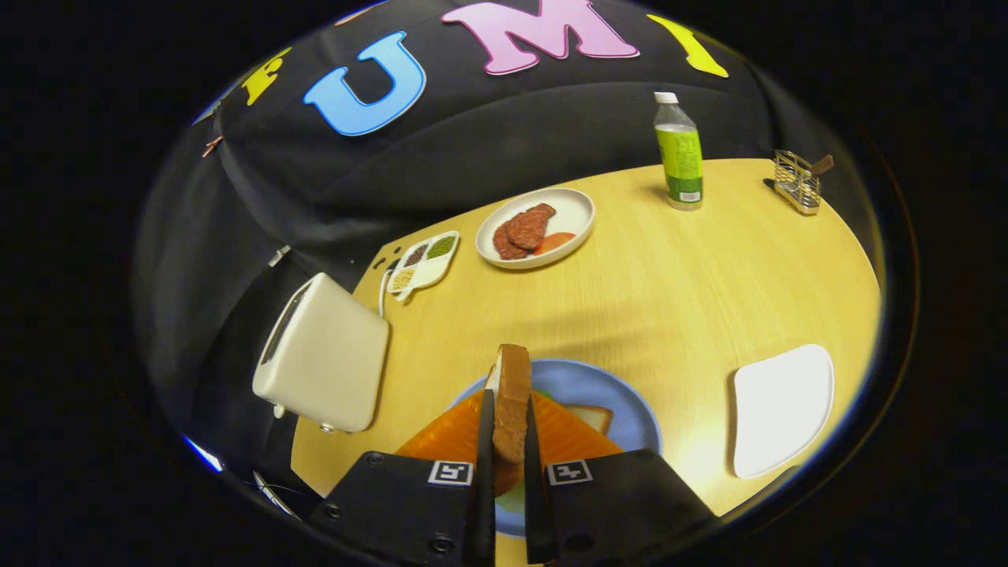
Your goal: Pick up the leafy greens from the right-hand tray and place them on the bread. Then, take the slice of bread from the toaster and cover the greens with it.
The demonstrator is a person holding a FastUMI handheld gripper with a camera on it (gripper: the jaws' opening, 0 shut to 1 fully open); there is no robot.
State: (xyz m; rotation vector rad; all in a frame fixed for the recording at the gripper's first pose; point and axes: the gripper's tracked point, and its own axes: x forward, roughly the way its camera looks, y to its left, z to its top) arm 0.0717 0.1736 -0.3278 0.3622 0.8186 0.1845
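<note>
My gripper (508, 429) is shut on a slice of bread (512, 394), which stands on edge between the two fingers. It hangs above a blue plate (606, 394). On that plate lies another bread slice (594, 416), with a sliver of leafy greens (542, 393) showing just past the held slice. The white toaster (323, 354) stands to the left of the plate. The white right-hand tray (781, 409) lies bare to the right of the plate.
Further back sit a white plate (571, 206) with meat pieces and a red slice, and a small divided dish (424, 262) of seasonings. A green-labelled bottle (679, 153) and a wire holder (797, 183) stand at the table's far edge.
</note>
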